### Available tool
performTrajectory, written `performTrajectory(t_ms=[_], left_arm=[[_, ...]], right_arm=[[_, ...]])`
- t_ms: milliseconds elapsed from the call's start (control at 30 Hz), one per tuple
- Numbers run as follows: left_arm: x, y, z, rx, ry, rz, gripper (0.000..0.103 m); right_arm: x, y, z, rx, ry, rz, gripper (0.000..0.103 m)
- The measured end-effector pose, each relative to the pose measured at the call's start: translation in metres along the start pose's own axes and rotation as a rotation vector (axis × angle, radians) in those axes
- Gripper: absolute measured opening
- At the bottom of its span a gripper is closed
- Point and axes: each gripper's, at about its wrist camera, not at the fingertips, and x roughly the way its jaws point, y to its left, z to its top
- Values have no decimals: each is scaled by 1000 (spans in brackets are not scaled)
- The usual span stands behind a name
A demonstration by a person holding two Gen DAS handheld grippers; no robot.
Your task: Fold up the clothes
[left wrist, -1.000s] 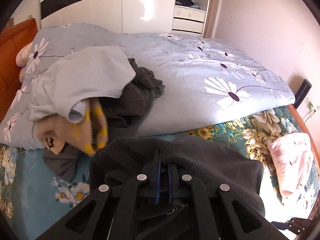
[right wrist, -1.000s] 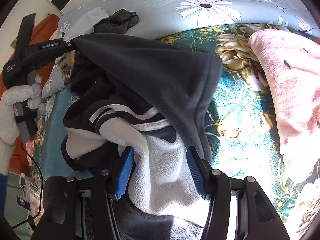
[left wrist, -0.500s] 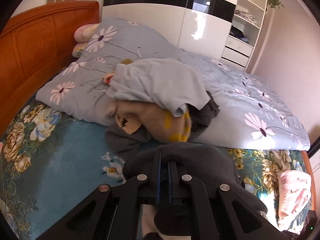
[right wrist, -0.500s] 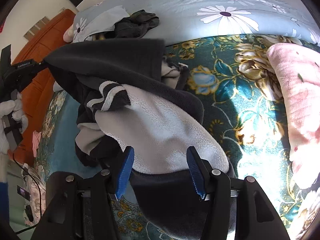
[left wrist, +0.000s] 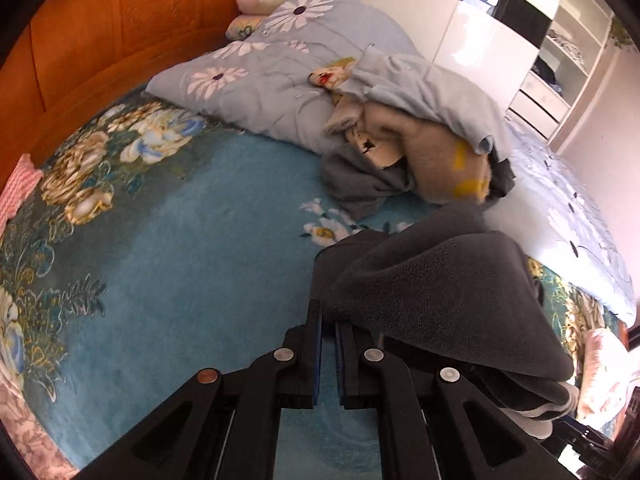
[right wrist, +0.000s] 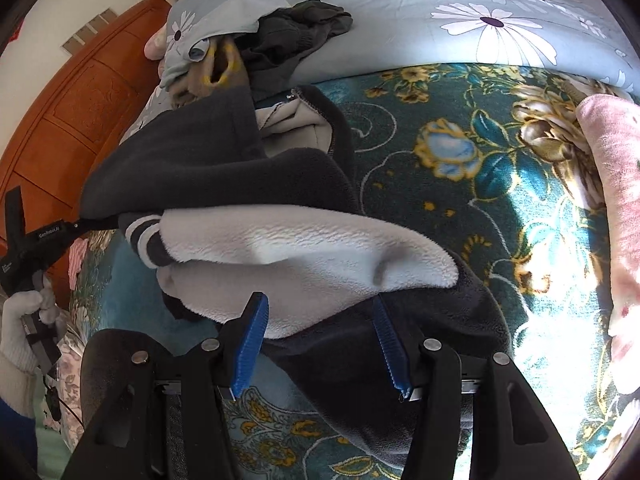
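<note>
Underneath, teal floral bedspread [left wrist: 168,264], wooden headboard [left wrist: 120,28].

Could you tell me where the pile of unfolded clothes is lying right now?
In the left wrist view the pile of unfolded clothes lies upper centre-right, on the edge of the daisy-print quilt, just beyond the dark fleece garment.
</note>
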Motion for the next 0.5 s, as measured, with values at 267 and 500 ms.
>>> performTrajectory(t_ms=[267, 500], left_arm=[[-2, -92, 58, 195, -48, -100, 6], [46, -158, 111, 308, 43, -109, 8]], right_arm=[[-9, 35, 14, -122, -52, 47, 56], [21, 60, 22, -199, -14, 23, 56]])
